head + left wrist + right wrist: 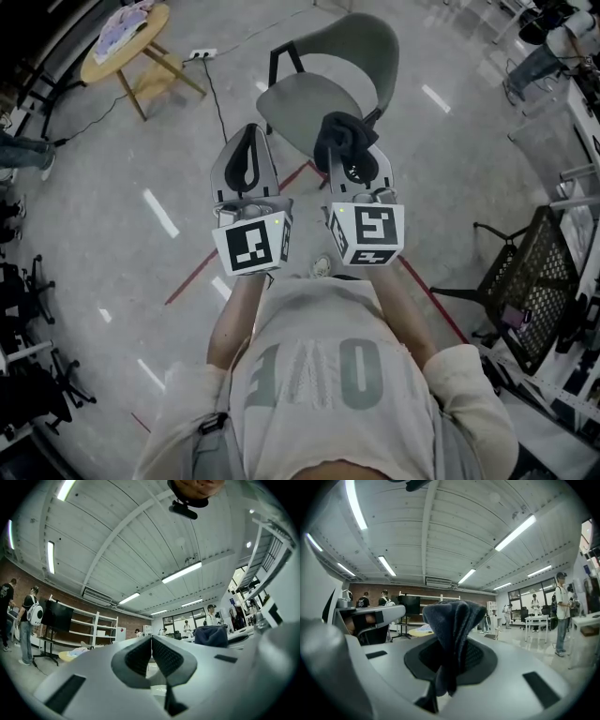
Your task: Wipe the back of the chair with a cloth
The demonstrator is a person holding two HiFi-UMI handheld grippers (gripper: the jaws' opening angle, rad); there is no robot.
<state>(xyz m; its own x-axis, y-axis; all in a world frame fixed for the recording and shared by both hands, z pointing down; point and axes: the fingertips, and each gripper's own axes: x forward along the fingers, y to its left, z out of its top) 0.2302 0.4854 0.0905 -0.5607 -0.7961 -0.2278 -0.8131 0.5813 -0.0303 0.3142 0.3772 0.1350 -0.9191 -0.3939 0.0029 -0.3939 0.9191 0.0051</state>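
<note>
In the head view the left gripper (250,141) and right gripper (349,155) are held side by side. The grey-green chair (319,98) stands just ahead of their tips, its backrest (361,42) on the far side, apart from both. A dark cloth (339,136) bunches up out of the right gripper. In the left gripper view the ribbed pads (166,657) meet with nothing between them. In the right gripper view the jaws are clamped on the cloth, which stands up in folds above them. The left gripper shows just to the left.
</note>
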